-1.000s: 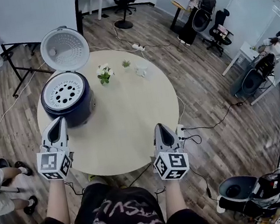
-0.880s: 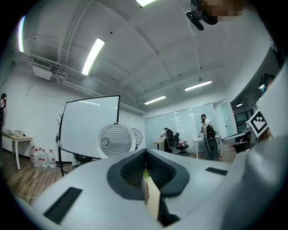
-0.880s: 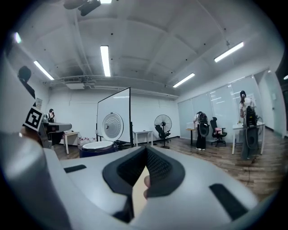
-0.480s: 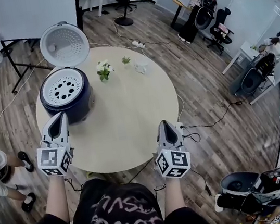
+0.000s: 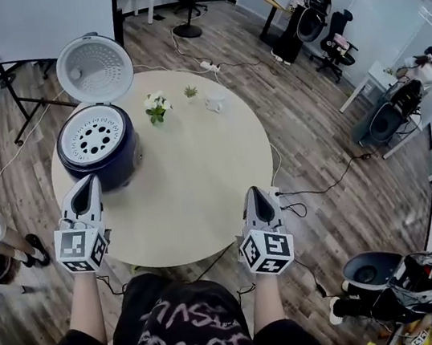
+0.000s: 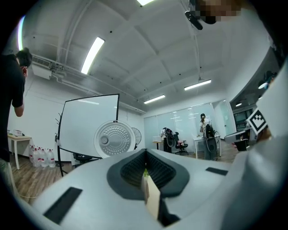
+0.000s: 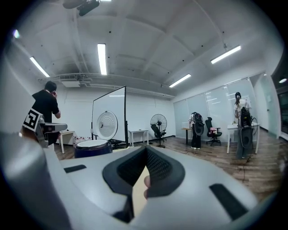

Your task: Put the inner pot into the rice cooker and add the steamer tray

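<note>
The left gripper (image 5: 86, 190) is closed, its jaws pressed together with nothing between them, and it is held level over the near left edge of the table (image 5: 193, 179), just short of the rice cooker (image 5: 102, 163). The right gripper (image 5: 257, 197) is closed and empty too, and hangs over the near right edge, well apart from the cooker. Neither touches anything. On the far left of the table the cooker stands with its lid (image 5: 95, 69) tipped back, and the white steamer tray (image 5: 93, 137), with its ring of holes, lies flat across the cooker's mouth. The inner pot is nowhere on the table or in either gripper. It is probably already seated in the cooker under the tray, though the tray covers the opening, so that can't be checked from here. Both steps of the task look done: pot in, tray on top, grippers free. Nothing named in the task seems left to do. The lid stands open, but closing it is no part of the task. The small pot of flowers (image 5: 156, 107) beyond the cooker plays no part.
</note>
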A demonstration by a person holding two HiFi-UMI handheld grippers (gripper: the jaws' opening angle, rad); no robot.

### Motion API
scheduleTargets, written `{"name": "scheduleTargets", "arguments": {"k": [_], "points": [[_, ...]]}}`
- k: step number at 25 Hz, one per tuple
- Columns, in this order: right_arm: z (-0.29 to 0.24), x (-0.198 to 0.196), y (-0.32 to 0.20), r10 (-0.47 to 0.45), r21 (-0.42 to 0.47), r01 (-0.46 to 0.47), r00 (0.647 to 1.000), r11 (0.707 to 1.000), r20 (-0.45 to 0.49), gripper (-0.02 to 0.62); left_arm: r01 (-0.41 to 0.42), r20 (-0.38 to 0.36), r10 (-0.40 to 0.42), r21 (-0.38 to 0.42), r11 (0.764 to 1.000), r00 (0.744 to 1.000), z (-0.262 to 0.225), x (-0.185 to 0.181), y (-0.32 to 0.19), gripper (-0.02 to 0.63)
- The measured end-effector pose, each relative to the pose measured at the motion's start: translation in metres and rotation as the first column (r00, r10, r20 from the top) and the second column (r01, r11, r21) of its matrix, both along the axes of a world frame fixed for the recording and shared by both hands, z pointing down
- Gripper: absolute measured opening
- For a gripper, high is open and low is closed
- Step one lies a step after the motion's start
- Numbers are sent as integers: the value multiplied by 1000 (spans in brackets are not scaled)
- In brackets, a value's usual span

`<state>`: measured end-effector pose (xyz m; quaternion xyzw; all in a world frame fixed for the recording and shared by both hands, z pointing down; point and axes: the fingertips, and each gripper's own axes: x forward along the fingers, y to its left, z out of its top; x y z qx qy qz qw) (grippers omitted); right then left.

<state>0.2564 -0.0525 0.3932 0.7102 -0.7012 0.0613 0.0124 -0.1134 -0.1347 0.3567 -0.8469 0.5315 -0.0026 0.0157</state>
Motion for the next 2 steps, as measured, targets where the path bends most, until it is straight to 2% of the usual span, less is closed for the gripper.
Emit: {"name": "scheduleTargets", "arguments": {"k": [2], "points": [[0, 1, -1, 5, 0, -5, 1000, 1000, 1, 3, -5, 5, 5, -1, 1000, 1000, 1, 1, -1, 11]]}}
